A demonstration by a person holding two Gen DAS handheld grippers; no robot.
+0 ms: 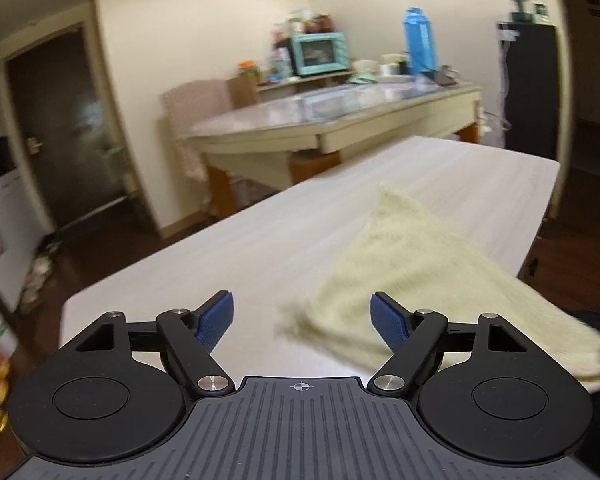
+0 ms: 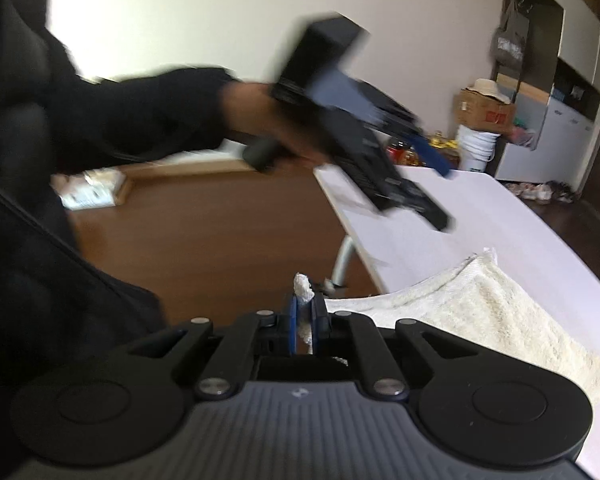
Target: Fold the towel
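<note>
A pale yellow-cream towel (image 1: 412,272) lies on the white table (image 1: 228,248), spread toward the right. My left gripper (image 1: 302,316) hovers above the towel's near left corner, its blue pads wide open with nothing between them. In the right wrist view my right gripper (image 2: 305,312) is shut on a corner of the towel (image 2: 480,316), and a tuft of cloth sticks up between the blue pads. The rest of the towel trails off to the right over the table (image 2: 500,216). The left gripper (image 2: 440,184) shows blurred above the table's far side, held by a dark-sleeved arm (image 2: 152,112).
A long counter (image 1: 320,116) with a teal oven (image 1: 320,53) and a blue flask (image 1: 420,42) stands behind the table. A black cabinet (image 1: 532,88) is at the right. Brown floor (image 2: 220,232) lies beside the table, with a bucket (image 2: 478,146) and boxes beyond.
</note>
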